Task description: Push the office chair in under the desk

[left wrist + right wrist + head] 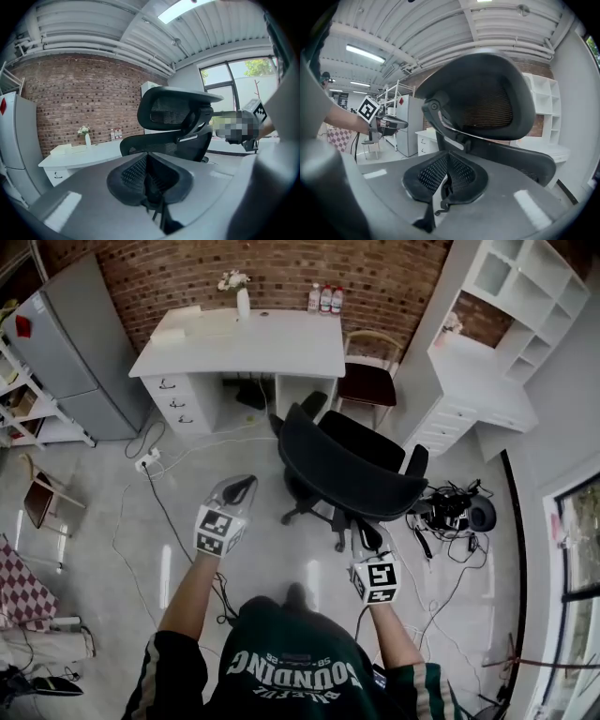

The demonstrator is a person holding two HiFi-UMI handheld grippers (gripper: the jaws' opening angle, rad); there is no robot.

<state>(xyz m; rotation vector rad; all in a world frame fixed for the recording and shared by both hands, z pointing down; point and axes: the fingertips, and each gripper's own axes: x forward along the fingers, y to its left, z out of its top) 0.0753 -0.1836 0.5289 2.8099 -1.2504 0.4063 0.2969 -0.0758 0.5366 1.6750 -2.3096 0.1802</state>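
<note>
Facing away, the office chair (342,470) angles right of the desk (281,351).

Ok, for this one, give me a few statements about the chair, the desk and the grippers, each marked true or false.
1. The chair is already under the desk. False: it stands out on the floor, short of the desk.
2. The left gripper and the right gripper are both shut and empty. True.
3. A vase of flowers stands on the desk. True.
4. The fridge is to the right of the desk. False: in the head view it is at the desk's left.
5. The left gripper is clamped on the chair's back. False: it is apart from the chair and holds nothing.
</note>
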